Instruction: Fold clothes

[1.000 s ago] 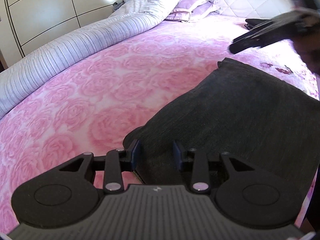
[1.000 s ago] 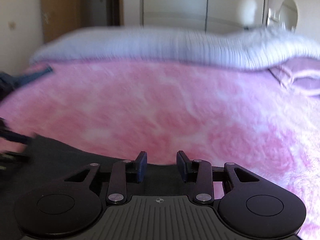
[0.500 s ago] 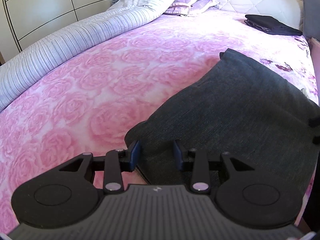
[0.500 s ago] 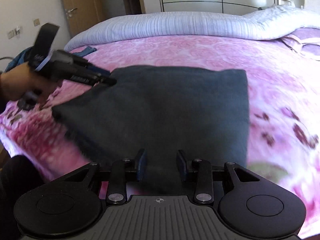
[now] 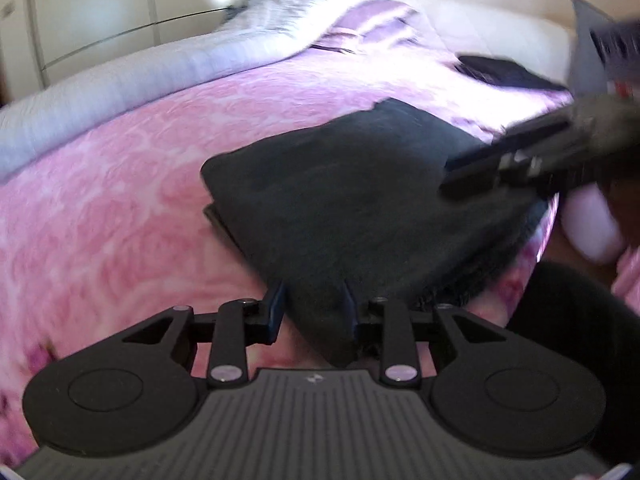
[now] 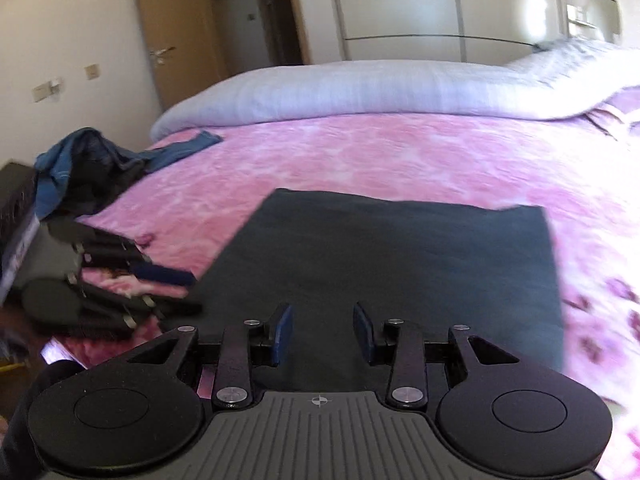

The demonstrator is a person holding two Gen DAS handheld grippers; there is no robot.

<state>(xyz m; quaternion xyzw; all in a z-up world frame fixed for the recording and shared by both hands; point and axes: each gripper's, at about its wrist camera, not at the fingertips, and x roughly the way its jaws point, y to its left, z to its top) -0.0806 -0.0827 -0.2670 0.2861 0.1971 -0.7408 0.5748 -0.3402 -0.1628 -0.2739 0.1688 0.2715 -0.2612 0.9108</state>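
A dark grey folded garment (image 5: 352, 184) lies on the pink rose bedspread (image 5: 120, 184) near the bed's edge. My left gripper (image 5: 314, 312) has a corner of the garment between its fingers, jaws apart. My right gripper (image 6: 322, 330) is open and empty, hovering over the near edge of the same garment (image 6: 400, 256). The right gripper also shows in the left wrist view (image 5: 472, 174), over the garment's right side. The left gripper also shows in the right wrist view (image 6: 176, 292), at the garment's left corner.
A rolled lilac duvet (image 6: 360, 88) runs along the far side of the bed. A folded black garment (image 5: 504, 72) lies near the headboard. A heap of blue and dark clothes (image 6: 88, 164) sits at the bed's left corner. Wardrobe doors and a room door stand behind.
The garment's near part has been folded over, so it looks shorter and thicker. The left gripper has swung round with the corner. The right gripper has pulled back above the garment.
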